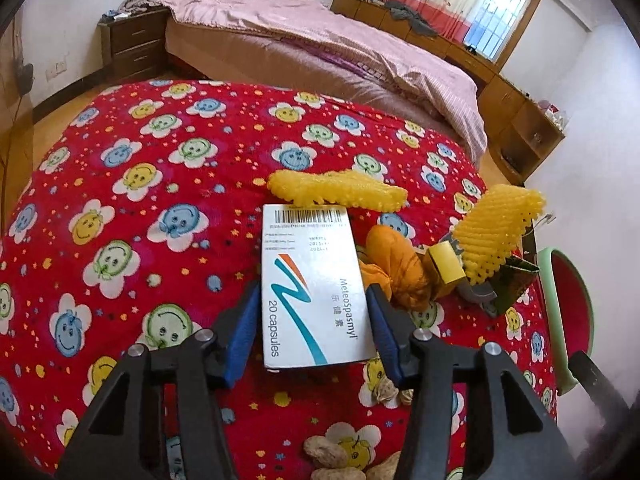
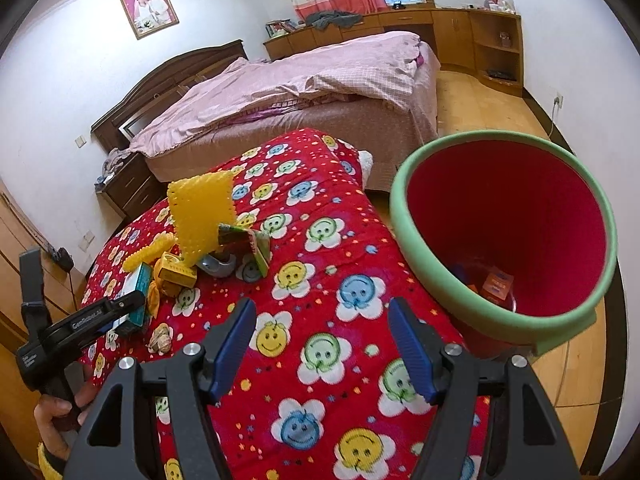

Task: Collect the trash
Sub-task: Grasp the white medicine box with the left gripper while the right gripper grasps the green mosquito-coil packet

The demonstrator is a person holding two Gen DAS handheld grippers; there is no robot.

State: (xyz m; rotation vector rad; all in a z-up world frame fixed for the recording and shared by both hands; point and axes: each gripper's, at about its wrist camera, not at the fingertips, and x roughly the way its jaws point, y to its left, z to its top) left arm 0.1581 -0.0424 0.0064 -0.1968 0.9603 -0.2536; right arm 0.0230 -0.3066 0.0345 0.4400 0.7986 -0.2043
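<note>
Red smiley blanket (image 1: 160,208): my left gripper (image 1: 312,312) clamps the medicine box (image 1: 312,280); right gripper (image 2: 324,344) gapes empty. Next, carry it toward the bin (image 2: 404,216) at two o'clock.

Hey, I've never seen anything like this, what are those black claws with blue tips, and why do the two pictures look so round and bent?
No robot here: a person holds a two-finger gripper in each hand, each carrying a wide-angle camera, hence the bending. The left gripper has its blue pads on either side of a white medicine box; a firm grip can't be confirmed. The right gripper is open and empty. One hand shows at the right camera's lower left. On the red smiley-flower blanket lie yellow foam netting, an orange wrapper and peanut shells. The green-rimmed red bin beside it already holds some trash.
</note>
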